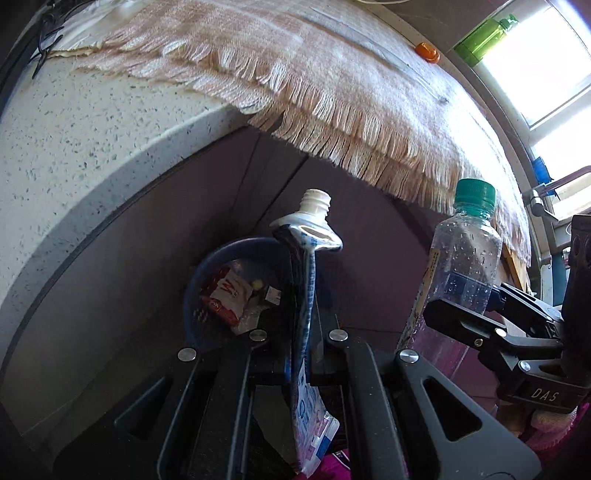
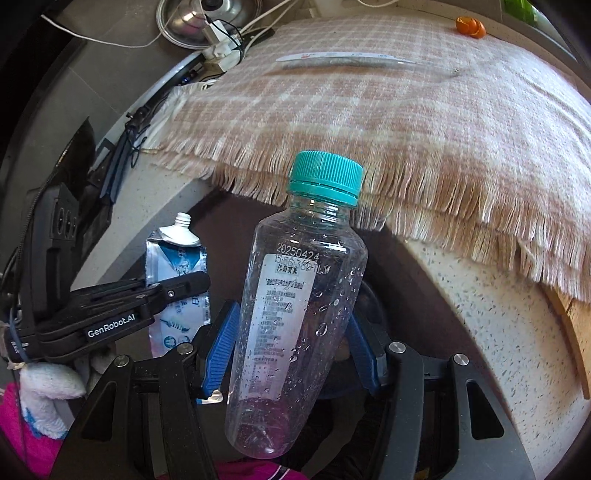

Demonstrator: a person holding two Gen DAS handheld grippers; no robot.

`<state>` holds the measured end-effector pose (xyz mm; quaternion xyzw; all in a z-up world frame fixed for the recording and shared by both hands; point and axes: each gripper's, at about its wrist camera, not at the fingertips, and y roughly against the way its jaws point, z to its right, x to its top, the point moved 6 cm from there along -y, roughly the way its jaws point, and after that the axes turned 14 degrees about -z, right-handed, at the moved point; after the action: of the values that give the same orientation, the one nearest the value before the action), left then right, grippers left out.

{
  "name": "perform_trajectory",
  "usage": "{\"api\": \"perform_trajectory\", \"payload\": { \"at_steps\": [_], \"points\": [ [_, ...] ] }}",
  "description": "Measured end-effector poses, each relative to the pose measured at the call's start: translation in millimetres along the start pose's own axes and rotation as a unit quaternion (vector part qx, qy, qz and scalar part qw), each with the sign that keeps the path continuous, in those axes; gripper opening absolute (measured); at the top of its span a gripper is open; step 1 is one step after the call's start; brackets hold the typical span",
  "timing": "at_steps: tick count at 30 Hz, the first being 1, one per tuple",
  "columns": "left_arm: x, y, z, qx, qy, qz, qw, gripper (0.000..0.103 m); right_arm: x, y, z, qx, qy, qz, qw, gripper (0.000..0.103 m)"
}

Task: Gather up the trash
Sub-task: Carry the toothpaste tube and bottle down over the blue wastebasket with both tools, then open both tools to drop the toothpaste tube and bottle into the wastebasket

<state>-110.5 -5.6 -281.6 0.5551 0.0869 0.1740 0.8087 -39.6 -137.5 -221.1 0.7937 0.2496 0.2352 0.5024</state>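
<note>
- Between the fingers of the left gripper (image 1: 301, 339), at 6 o'clock in the left wrist view: a flattened toothpaste tube (image 1: 308, 295), seen edge-on. Jaws closed down to a narrow slit, clamped on the tube's flat body.
- Tube's long axis runs upright; uncapped white nozzle points to 12 o'clock, crimped tail hangs toward 6 below the fingers.
- Behind the tube, at about 8 o'clock from it: a blue trash bin (image 1: 207, 273) with red-and-white wrappers inside. Tube sits above and in front of the bin's rim; contact with it cannot be told.
- At 3 o'clock in the same view: the right gripper (image 1: 461, 306), seen from the side, one finger across the lower part of a clear plastic bottle (image 1: 458, 266).
- Right wrist view: jaws about half open, blue pads (image 2: 221, 343) pressing both sides of the bottle's lower body; clamped on it.
- Bottle's long axis near upright, leaning slightly toward 1 o'clock; teal cap (image 2: 325, 177) on top. Droplets inside, pinkish residue at the base.
- Both items held off the counter, well apart from each other, tube at 9 o'clock of the bottle.
- Surface: speckled white countertop (image 1: 74, 147) with curved edge, covered by a beige checked fringed cloth (image 2: 388, 110).
- On the counter at 1 o'clock: an orange peel (image 2: 470, 26). Bright window (image 1: 546, 74) at 2 o'clock, with a green bottle (image 1: 484, 38) on the sill.
</note>
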Motion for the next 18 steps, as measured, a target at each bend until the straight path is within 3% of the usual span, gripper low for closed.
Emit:
{"api": "perform_trajectory", "payload": {
  "at_steps": [18],
  "points": [
    [-4.1,-77.8,-11.8,0.030,-0.022,-0.034,0.9988,0.001,-13.4,-66.6,3.5,-0.058,0.016,-0.013,0.998,0.056]
  ]
}}
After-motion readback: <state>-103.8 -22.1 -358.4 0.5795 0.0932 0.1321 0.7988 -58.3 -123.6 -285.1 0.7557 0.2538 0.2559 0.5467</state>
